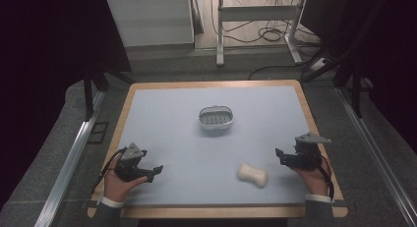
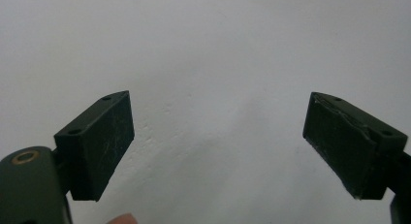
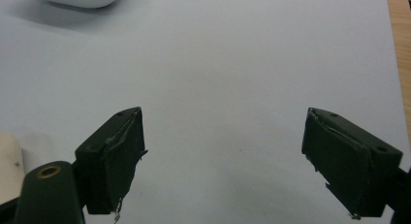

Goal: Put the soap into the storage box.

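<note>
Table (image 1: 172,119) bears soap (image 1: 253,175) just beside open right tongs (image 1: 281,156).

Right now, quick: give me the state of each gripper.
Left gripper: open, nothing between its jaws, over the bare mat.
Right gripper: open, holding nothing; the bar of soap lies beside it on the mat, untouched.
</note>
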The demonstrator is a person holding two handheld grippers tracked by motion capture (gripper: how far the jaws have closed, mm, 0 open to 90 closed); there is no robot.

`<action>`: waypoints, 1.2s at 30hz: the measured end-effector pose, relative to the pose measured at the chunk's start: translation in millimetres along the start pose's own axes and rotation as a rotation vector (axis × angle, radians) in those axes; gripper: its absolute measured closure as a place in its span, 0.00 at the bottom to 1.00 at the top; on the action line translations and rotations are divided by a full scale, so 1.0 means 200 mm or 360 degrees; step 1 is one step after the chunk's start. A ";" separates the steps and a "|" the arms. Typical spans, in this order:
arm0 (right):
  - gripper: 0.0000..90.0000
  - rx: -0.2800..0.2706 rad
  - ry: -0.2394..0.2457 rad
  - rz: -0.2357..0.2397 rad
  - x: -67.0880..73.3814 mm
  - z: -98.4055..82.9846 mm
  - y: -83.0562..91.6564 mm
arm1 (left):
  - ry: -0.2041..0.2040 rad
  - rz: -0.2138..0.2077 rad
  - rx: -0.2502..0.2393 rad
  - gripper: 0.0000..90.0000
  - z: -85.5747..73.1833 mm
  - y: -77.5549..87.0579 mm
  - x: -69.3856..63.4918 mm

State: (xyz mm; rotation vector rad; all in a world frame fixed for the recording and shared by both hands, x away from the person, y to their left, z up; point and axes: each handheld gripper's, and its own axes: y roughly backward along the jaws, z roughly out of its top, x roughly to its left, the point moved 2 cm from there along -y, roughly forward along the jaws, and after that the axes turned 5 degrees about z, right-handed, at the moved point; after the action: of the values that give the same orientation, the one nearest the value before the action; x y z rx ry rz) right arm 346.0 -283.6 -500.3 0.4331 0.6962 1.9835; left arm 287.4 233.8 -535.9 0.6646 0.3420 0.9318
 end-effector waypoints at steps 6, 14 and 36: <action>0.18 0.0000 0.0011 -0.0014 0.00 0.00 0.01 | -0.0014 -0.0007 0.0013 0.13 0.00 -0.01 0.00; 0.19 0.0000 0.0019 -0.0007 0.00 0.01 0.02 | -0.0014 -0.0010 0.0010 0.13 0.00 0.00 0.00; 0.20 -0.0041 0.0120 0.0098 0.04 0.06 0.09 | -0.0012 -0.0020 0.0035 0.13 0.00 -0.03 -0.02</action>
State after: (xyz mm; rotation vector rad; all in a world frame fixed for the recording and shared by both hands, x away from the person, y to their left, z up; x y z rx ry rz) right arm 336.5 -280.0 -480.6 0.3698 0.7111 2.0734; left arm 287.9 228.8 -540.0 0.6852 0.3499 0.9142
